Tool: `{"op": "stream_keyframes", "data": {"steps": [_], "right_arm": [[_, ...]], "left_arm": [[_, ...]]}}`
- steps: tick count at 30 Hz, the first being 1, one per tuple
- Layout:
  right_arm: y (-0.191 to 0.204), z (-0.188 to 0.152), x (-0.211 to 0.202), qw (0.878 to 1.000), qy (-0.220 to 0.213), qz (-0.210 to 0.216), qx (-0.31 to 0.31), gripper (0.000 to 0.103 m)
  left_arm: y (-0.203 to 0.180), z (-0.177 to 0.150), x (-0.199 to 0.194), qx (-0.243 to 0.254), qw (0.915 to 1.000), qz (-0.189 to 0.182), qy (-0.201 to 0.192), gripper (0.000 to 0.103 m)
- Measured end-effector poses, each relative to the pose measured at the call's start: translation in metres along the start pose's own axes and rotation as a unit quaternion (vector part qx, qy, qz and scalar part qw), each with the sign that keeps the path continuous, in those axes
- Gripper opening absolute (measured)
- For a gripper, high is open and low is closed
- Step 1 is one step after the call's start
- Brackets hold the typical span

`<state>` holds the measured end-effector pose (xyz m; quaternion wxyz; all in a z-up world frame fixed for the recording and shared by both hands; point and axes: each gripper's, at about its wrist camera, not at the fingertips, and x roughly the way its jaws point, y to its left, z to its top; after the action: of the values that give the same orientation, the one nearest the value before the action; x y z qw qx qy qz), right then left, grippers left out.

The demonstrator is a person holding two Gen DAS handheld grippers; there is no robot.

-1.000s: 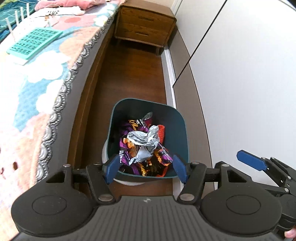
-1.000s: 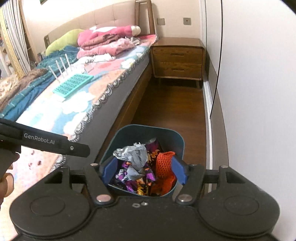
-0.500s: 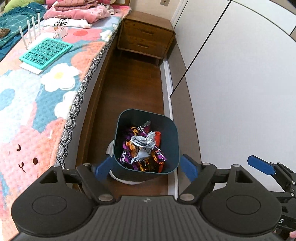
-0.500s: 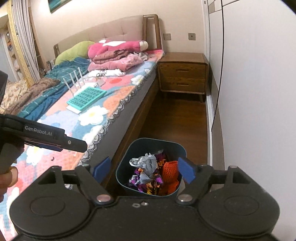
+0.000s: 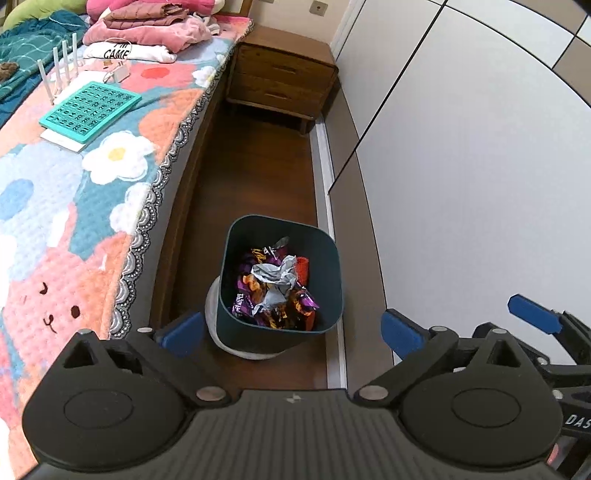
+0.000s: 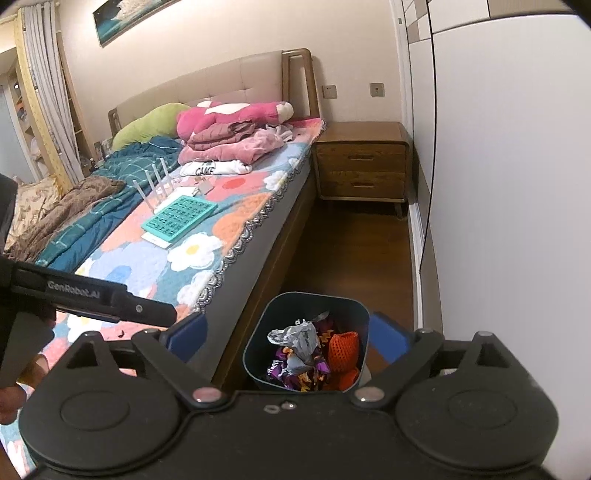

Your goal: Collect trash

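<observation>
A dark teal trash bin point(image 5: 332, 273) stands on the wood floor between bed and wardrobe. It holds crumpled silver foil point(image 5: 275, 280), purple snack wrappers point(image 5: 243, 301) and an orange net point(image 5: 303, 267). My left gripper point(image 5: 291, 332) hangs above and in front of the bin. Its jaws are opening wide with nothing between the blue pads. In the right wrist view the bin point(image 6: 314, 297) sits low in the middle, with the foil point(image 6: 299, 339) and the orange net point(image 6: 343, 349) showing. My right gripper point(image 6: 286, 336) is also above it, with its jaws opening and nothing held.
The bed point(image 5: 74, 206) with its flowered blanket runs along the left, carrying a teal number board point(image 5: 90, 110) and folded clothes point(image 5: 147, 26). A wooden nightstand point(image 5: 280, 81) stands at the far end of the aisle. White wardrobe doors point(image 5: 480, 166) close off the right.
Both grippers have risen and drawn back from the bin, which now looks smaller and lower. Both pairs of jaws have spread wider. The trash lies in the bin as before.
</observation>
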<state>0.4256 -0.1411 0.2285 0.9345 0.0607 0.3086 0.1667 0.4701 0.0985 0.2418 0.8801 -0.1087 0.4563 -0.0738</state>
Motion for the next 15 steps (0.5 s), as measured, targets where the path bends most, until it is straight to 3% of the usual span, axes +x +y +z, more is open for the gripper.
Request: {"op": "stream_keyframes", "data": {"steps": [15], "right_arm": [[0.01, 0.002, -0.019, 1.0, 0.001, 0.004, -0.002, 0.097]], "left_arm": [[-0.014, -0.006, -0.025, 0.017, 0.9997, 0.016, -0.005, 0.103]]}}
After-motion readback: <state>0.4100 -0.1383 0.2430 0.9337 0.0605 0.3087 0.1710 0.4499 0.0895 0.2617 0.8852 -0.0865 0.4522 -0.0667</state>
